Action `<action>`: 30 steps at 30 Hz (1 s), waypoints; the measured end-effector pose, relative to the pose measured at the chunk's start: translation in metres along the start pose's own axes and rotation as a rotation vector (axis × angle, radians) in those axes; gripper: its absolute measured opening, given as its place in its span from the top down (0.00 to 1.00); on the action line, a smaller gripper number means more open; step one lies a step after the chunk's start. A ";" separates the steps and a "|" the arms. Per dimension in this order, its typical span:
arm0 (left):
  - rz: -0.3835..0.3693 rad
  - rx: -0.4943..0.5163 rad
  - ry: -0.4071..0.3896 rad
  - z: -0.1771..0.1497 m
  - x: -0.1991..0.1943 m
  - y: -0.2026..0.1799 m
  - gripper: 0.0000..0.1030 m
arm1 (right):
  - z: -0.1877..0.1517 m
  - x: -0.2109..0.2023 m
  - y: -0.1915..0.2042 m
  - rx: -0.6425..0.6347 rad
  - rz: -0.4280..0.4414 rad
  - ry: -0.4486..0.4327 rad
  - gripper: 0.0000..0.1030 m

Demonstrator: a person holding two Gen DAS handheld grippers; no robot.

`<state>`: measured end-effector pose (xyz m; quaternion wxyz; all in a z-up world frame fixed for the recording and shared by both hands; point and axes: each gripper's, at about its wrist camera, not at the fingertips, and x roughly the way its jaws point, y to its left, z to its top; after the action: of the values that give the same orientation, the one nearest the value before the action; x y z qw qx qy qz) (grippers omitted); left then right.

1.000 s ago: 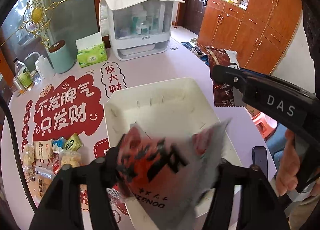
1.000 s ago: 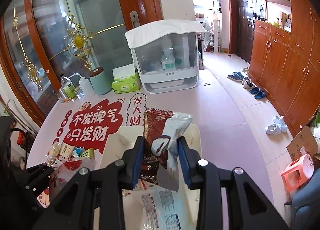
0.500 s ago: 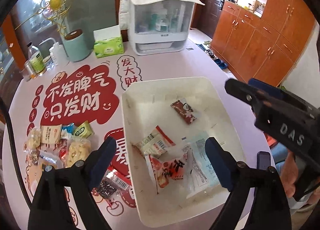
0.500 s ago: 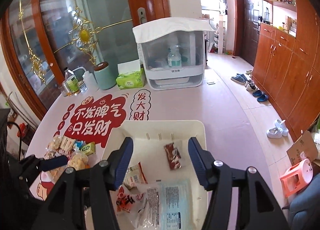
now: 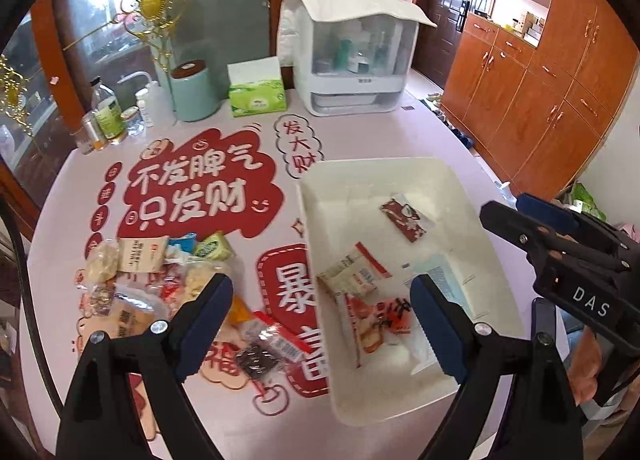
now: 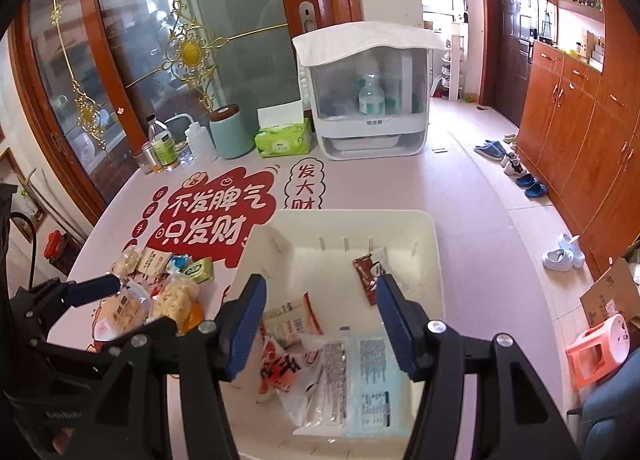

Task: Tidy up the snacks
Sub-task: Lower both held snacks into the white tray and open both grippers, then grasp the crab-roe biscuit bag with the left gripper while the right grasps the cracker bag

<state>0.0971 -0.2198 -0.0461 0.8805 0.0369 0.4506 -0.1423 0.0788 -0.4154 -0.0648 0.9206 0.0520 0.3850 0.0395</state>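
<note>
A white bin (image 5: 460, 183) (image 6: 434, 256) stands on the table and holds several snacks: a dark red packet (image 5: 403, 218) (image 6: 366, 274), a red-and-white pouch (image 5: 378, 320) (image 6: 280, 370), a small white packet (image 5: 352, 270) and a flat clear bag (image 6: 356, 376). A pile of loose snacks (image 5: 160, 272) (image 6: 160, 284) lies on the table left of the bin. My left gripper (image 5: 322, 296) is open and empty, above the bin's left rim. My right gripper (image 6: 320, 300) is open and empty over the bin; it also shows in the left wrist view (image 5: 560, 256).
At the table's back stand a white lidded cabinet (image 5: 352, 55) (image 6: 368, 95), a green tissue box (image 5: 258, 93), a teal canister (image 5: 194, 91) and bottles (image 5: 106, 115). A phone (image 5: 544, 324) lies by the bin. Shoes (image 6: 520, 171) and a stool (image 6: 600, 352) are on the floor.
Both grippers opened and let their packets fall into the bin: the left dropped the red-and-white pouch, the right the dark red packet. The left gripper has since shifted left toward the pile.
</note>
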 end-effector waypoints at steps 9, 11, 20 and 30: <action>0.062 -0.013 -0.074 0.001 -0.038 0.061 0.13 | -0.001 -0.008 0.026 0.010 0.020 -0.016 0.44; 0.075 -0.020 -0.087 0.003 -0.047 0.079 0.13 | -0.001 -0.009 0.034 0.015 0.025 -0.021 0.44; 0.119 -0.040 -0.132 0.009 -0.071 0.162 0.12 | 0.004 -0.003 0.090 0.034 0.052 -0.030 0.42; 0.093 -0.036 -0.052 -0.008 -0.041 0.232 0.11 | 0.000 0.025 0.165 0.021 0.069 0.015 0.41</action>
<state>0.1338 0.0125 -0.0329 0.8982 0.0381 0.4278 -0.0937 0.0909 -0.2494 -0.0612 0.9152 0.0747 0.3903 0.0674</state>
